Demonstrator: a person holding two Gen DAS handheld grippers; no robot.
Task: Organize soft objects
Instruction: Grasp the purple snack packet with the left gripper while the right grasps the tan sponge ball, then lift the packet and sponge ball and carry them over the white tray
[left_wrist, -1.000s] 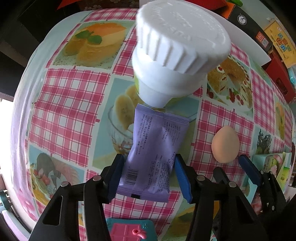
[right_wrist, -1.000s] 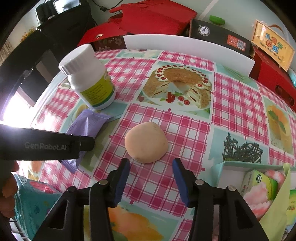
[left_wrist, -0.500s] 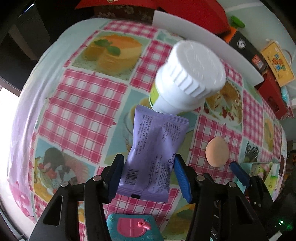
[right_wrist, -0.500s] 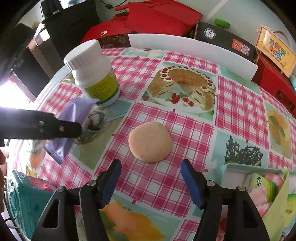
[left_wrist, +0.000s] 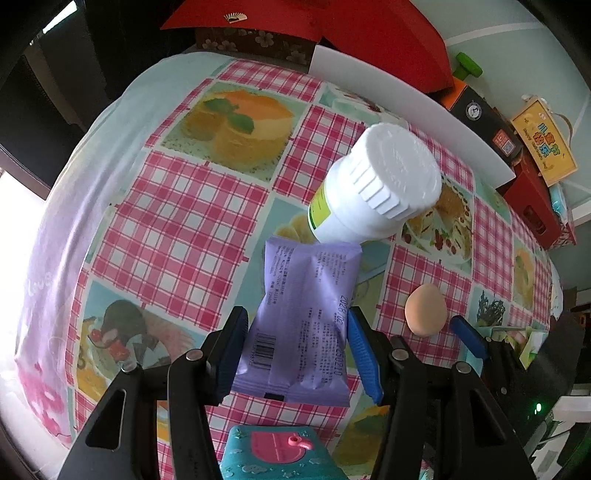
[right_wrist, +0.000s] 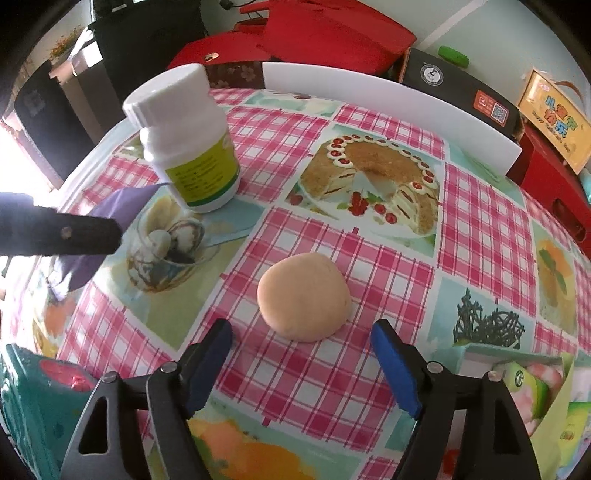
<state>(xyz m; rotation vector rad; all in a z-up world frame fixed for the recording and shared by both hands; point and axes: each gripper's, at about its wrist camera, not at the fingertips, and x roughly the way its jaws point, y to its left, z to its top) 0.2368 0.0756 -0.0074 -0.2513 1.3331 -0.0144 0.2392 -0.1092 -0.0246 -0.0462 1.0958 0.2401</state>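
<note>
My left gripper (left_wrist: 297, 319) is shut on a purple snack packet (left_wrist: 310, 291) and holds it in the air above the checked tablecloth (left_wrist: 177, 221). In the right wrist view the packet (right_wrist: 122, 199) hangs at the left behind a left finger (right_wrist: 74, 236). A soft peach lump (right_wrist: 303, 297) lies on the cloth. My right gripper (right_wrist: 301, 326) hovers over the lump's near edge with its jaws opening wide, and the pads do not touch it. The left wrist view has the lump (left_wrist: 424, 310) at the right, beside a blue right fingertip (left_wrist: 469, 339).
A white bottle (right_wrist: 188, 140) with a green label stands just behind the packet. A teal box (left_wrist: 280, 454) with a pink shape sits at the near edge. An open box of packets (right_wrist: 517, 380) is at the near right. A white board (right_wrist: 388, 92) and red boxes line the back.
My left gripper has risen with the purple packet, so the table and bottle look farther away. The right jaws have spread wider in front of the peach lump.
</note>
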